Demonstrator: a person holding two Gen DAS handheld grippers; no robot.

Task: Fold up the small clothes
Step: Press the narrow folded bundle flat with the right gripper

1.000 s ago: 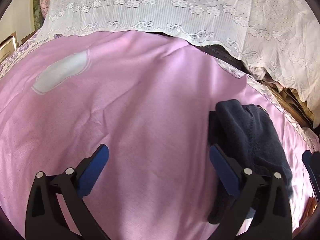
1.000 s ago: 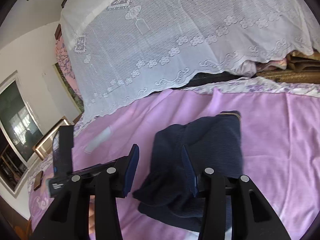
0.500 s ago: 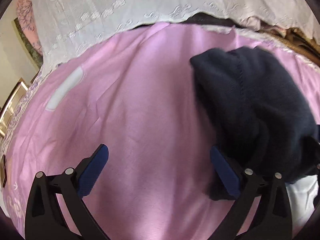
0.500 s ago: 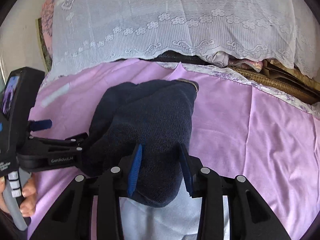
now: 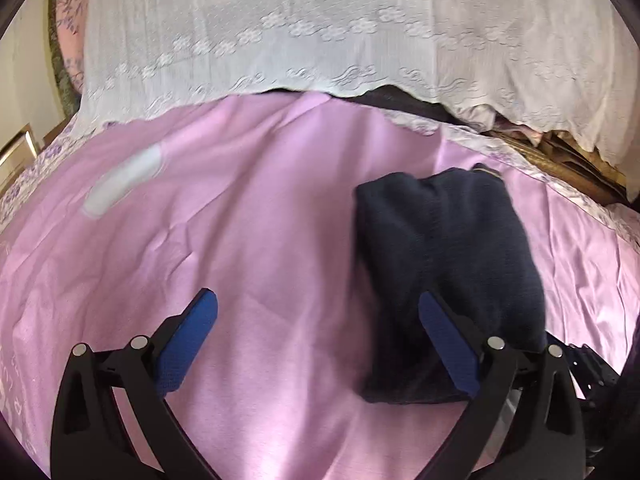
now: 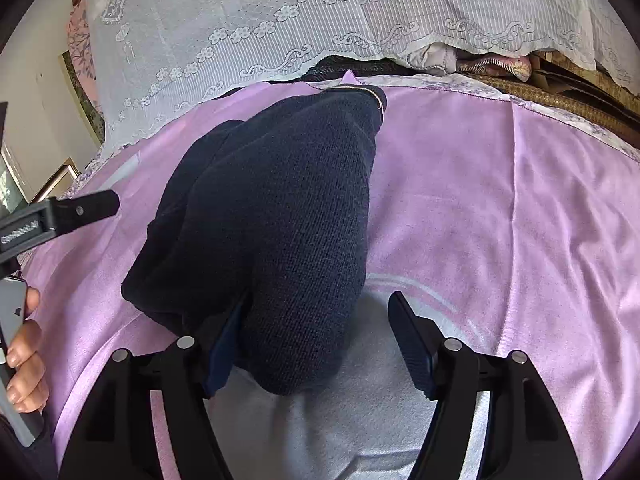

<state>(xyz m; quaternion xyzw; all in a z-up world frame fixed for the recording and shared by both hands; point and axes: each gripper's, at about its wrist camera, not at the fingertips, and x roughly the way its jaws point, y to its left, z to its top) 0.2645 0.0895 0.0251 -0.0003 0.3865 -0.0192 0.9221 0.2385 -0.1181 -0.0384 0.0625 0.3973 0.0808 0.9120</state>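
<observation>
A dark navy knitted garment (image 6: 280,220), folded into a thick bundle, lies on the pink sheet (image 6: 500,220). My right gripper (image 6: 320,336) is at its near end and its jaws are opening. The bundle's end is still between them, against the left pad (image 6: 224,344), while the right pad (image 6: 412,344) stands apart from it. In the left wrist view the same garment (image 5: 448,248) lies to the right. My left gripper (image 5: 320,340) is open over bare sheet, with its right finger (image 5: 448,344) at the garment's near left edge.
A white lace cover (image 5: 360,40) hangs along the back, with piled bedding (image 6: 500,66) under it at the right. A pale patch (image 5: 124,180) marks the sheet at the left. A person's hand (image 6: 24,360) holds the left gripper's handle.
The right gripper came down with the garment and its jaws spread from a grip on the near end. The left gripper stayed open and shifted sideways beside the bundle.
</observation>
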